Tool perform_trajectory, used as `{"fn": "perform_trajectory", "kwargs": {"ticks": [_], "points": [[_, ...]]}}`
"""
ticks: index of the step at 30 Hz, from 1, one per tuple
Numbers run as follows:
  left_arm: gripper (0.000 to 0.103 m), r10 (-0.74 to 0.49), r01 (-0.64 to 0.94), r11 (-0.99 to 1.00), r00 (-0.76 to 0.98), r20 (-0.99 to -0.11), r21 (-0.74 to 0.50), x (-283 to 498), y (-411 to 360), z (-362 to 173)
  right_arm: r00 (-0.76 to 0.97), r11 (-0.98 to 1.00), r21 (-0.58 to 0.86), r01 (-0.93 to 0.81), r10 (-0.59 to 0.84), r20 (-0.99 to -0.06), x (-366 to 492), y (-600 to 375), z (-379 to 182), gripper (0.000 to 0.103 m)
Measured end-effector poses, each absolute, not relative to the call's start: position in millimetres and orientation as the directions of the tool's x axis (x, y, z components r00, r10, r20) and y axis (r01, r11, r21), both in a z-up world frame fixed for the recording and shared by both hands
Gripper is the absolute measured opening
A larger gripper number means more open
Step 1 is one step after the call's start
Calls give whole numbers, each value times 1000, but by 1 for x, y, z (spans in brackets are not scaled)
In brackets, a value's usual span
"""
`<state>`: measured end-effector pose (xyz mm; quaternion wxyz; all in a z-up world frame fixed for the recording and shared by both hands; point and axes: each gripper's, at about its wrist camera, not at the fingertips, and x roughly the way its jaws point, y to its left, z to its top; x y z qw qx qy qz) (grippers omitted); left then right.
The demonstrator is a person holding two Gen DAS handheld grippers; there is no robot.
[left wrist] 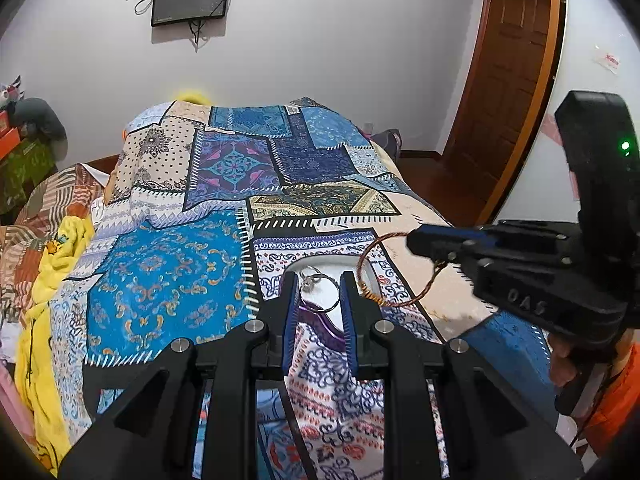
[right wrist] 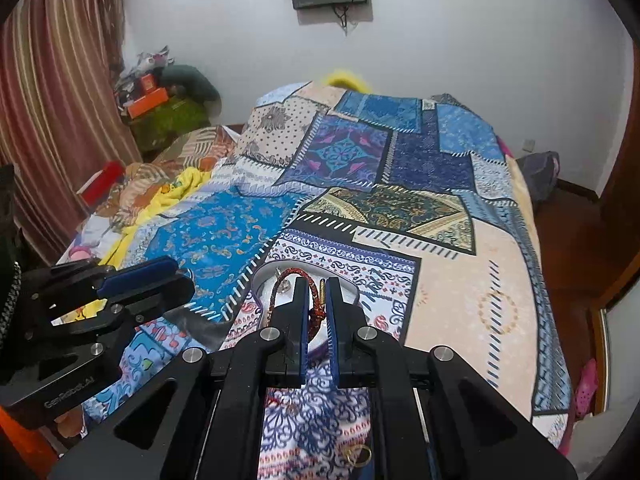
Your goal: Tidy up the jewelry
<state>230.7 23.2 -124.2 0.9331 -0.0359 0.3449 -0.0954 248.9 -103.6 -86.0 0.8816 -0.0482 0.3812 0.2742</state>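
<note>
Two grippers carry jewelry above a white tray on the bed.
The left gripper (left wrist: 319, 294), jaws narrowly apart, holds a silver ring (left wrist: 320, 293); the right gripper (right wrist: 316, 300), clamped tight, holds a braided bracelet (right wrist: 295, 276). The tray (right wrist: 264, 276) lies just ahead, below both.
</note>
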Motion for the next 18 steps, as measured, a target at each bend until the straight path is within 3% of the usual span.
{"fn": "perform_trajectory", "kwargs": {"ticks": [18], "points": [[19, -266, 191, 964, 651, -711, -186, 283, 18, -162, 369, 819, 202, -537, 443, -817, 296, -86, -137, 7]]}}
